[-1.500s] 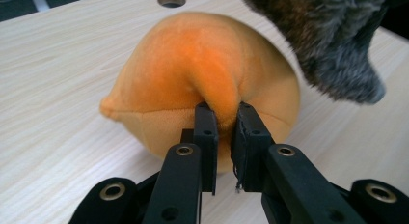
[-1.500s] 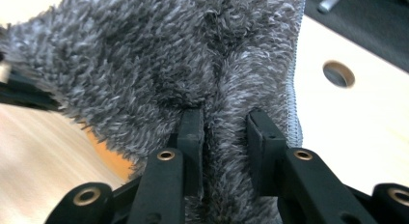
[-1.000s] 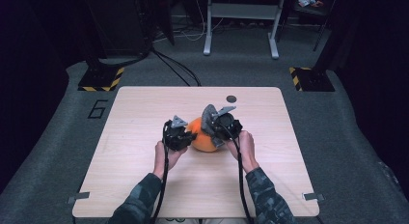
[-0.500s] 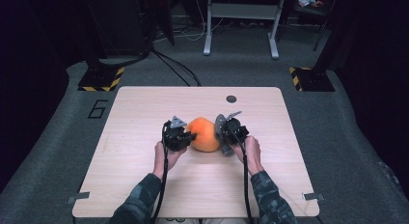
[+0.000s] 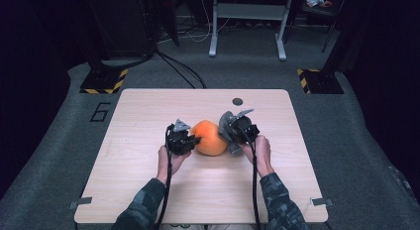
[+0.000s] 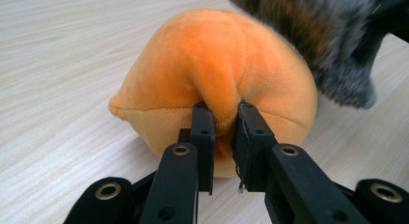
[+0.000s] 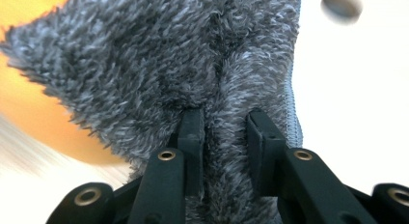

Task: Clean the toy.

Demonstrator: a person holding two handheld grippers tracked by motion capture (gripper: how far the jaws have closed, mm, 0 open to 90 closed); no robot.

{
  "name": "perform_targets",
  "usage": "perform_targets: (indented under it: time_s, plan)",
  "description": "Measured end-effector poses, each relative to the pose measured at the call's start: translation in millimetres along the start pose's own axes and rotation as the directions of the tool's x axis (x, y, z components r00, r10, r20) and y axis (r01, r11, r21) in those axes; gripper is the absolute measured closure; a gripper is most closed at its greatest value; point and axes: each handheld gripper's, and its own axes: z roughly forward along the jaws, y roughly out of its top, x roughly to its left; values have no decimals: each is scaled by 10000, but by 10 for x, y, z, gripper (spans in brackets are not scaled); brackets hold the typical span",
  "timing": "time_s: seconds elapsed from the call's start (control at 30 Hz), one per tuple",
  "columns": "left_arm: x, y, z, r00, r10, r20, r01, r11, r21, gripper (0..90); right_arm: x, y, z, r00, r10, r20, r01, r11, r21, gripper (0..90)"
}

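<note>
An orange plush ball [image 5: 209, 137] rests on the middle of the wooden table [image 5: 148, 111]. My left gripper [image 5: 190, 140] holds it from the left; in the left gripper view its jaws [image 6: 223, 119] are shut on a fold of the orange plush [image 6: 217, 64]. My right gripper [image 5: 229, 136] sits at the ball's right side. In the right gripper view its jaws [image 7: 224, 120] pinch a grey fuzzy cloth [image 7: 159, 55], which hangs against the orange plush [image 7: 29, 113]. The grey cloth [image 5: 225, 125] also shows in the high view beside the ball.
A small dark round hole [image 5: 237, 101] marks the table's far side, right of centre. The person's forearms [image 5: 148, 200] come in over the near edge. Grey carpet surrounds the table; stand legs [image 5: 213, 41] and yellow-black striped bases [image 5: 104, 80] are behind it.
The right gripper with the grey cloth has moved off the top of the ball to its right side, slightly lower. The left gripper has kept its place.
</note>
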Motion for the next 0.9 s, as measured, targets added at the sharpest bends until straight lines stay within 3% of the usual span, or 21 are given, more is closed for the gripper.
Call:
perform_targets:
  time_s: [0.2,0.3,0.37,0.43,0.73,0.9]
  plan:
    - [-19,9,-2,9999,122,26,-122,9999,59,794,287,268,-185,9938,-1058,-348,1020,9901,-960,701]
    - [-28,9,4,9998,191,-76,-190,9998,51,793,406,317,-128,9901,-1360,-343,1335,9887,-677,702]
    - [-16,7,-1,9999,142,-49,-141,9999,88,793,394,306,-89,9886,-1459,-369,1431,9872,-703,704]
    - [-16,8,4,9999,137,-54,-137,9999,37,792,367,279,-83,9925,-1123,-479,1098,9926,-527,704]
    - [-24,17,16,9997,211,-79,-210,9998,43,792,227,91,-11,9964,-734,-418,733,9973,-35,705]
    - [-3,9,17,9998,174,-93,-174,9998,27,792,133,-52,122,9986,-442,-280,455,9979,452,707]
